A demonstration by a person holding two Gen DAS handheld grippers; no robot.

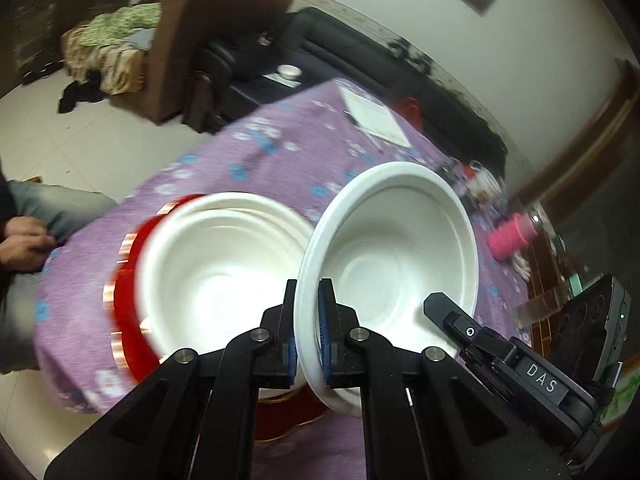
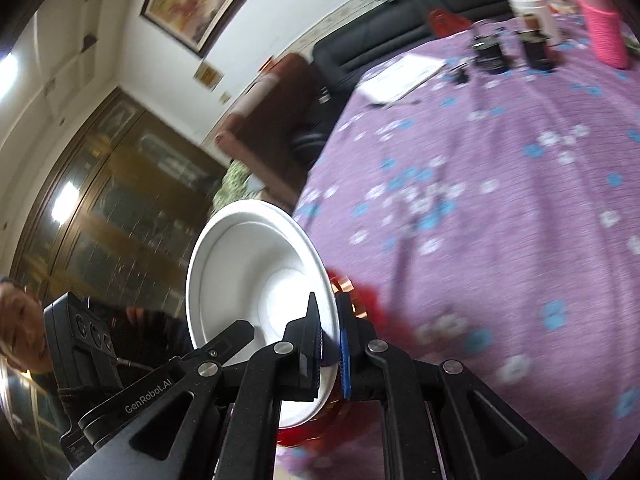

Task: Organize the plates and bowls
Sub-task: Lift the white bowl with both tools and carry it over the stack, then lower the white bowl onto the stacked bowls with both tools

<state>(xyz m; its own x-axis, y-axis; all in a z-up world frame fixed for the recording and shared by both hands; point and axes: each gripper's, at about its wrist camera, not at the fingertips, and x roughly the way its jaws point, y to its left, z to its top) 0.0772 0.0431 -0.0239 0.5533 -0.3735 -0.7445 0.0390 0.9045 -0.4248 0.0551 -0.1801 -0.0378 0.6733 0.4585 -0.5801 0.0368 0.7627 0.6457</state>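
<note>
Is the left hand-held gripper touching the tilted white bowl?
Touching. In the left wrist view, the left hand-held gripper has both fingers pressed against the rim of the tilted white bowl, one on each side, with no gap visible.

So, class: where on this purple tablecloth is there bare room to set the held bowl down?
Bare cloth lies between the paper sheet and the red plate. The far end is crowded: pink holder, cup, dark items.
</note>
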